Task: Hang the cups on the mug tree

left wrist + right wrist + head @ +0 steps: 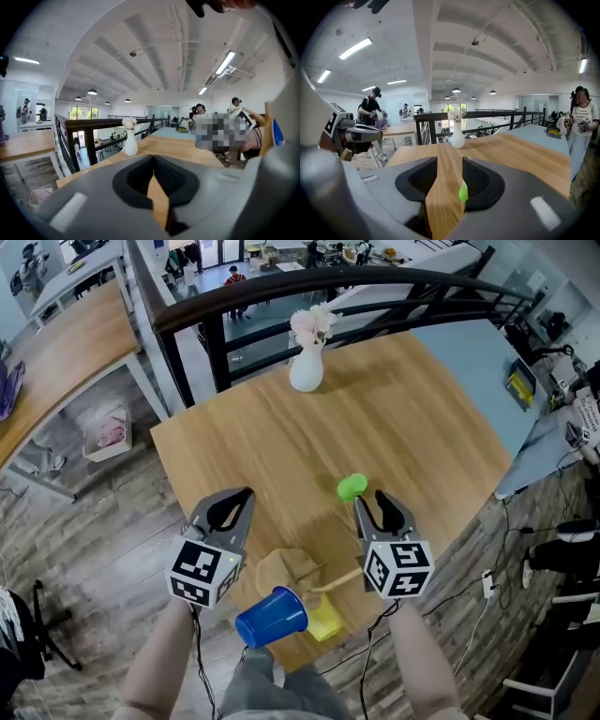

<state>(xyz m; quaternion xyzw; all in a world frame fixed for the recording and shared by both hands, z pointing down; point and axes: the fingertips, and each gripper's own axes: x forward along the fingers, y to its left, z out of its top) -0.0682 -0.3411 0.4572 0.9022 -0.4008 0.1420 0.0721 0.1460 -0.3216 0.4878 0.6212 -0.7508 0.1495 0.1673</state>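
On table [422, 418] | green cup [352, 487] just beyond right gripper [367, 499] | jaws apart

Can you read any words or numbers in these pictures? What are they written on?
No words or numbers can be read anywhere.
Left gripper cube: only black-and-white squares, no letters.
Right gripper cube: the same.
Person's white shirt: print too blurred to read.
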